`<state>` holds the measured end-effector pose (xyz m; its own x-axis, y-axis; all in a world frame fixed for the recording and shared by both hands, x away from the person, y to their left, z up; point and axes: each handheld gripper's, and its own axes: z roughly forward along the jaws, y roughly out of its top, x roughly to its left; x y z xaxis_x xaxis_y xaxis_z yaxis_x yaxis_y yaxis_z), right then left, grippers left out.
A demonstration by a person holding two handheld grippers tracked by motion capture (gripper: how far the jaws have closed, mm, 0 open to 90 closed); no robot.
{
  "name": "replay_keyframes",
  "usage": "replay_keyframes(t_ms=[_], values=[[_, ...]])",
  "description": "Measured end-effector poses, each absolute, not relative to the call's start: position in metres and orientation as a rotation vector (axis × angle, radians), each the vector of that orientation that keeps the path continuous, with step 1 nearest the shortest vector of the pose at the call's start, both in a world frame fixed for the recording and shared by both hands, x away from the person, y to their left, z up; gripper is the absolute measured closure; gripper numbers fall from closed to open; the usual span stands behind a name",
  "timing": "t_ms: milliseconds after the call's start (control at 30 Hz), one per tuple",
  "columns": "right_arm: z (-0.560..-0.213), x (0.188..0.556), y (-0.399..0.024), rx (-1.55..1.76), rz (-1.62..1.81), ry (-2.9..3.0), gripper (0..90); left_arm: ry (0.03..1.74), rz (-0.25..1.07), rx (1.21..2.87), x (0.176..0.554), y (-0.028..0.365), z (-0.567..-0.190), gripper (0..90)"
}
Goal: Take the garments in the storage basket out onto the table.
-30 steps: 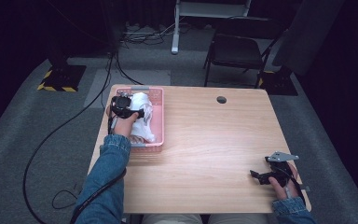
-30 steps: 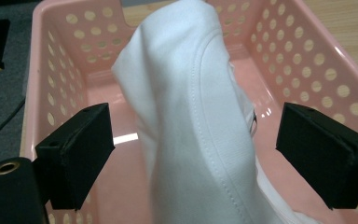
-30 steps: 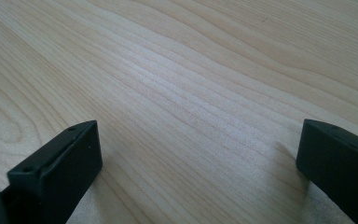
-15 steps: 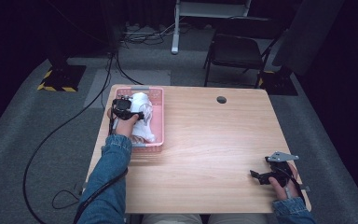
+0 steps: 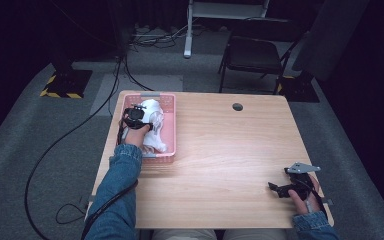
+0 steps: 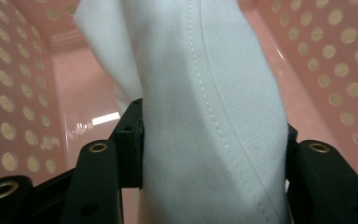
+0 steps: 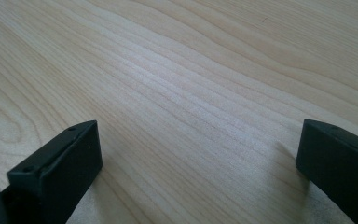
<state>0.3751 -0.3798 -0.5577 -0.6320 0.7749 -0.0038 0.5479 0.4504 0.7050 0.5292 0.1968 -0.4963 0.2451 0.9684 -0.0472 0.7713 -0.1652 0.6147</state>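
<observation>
White cloth (image 6: 214,116) bunched in pink basket (image 5: 167,107), upper left of high view; long axis runs up-down frame, stitched seam too (left gripper view). My left gripper (image 5: 137,116) just closed, jaws clamped on cloth fold from both sides. Basket holds cloth; perforated walls, bare pink floor behind. My right gripper (image 5: 290,189) lower right on wooden table (image 5: 220,150), jaws wide apart, nothing between.
</observation>
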Motion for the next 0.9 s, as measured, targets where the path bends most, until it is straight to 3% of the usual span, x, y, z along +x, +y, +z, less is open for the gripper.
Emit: replay_keyframes(t_ms=[467, 900], values=[[-0.558, 0.375, -0.380, 1.128, 0.979, 2.380, 0.0, 1.590, 0.487, 1.978, 0.528, 0.196, -0.487, 48.5], [-0.558, 0.375, -0.380, 1.129, 0.979, 2.380, 0.0, 1.571, 0.492, 1.941, 0.523, 0.191, -0.450, 48.6]])
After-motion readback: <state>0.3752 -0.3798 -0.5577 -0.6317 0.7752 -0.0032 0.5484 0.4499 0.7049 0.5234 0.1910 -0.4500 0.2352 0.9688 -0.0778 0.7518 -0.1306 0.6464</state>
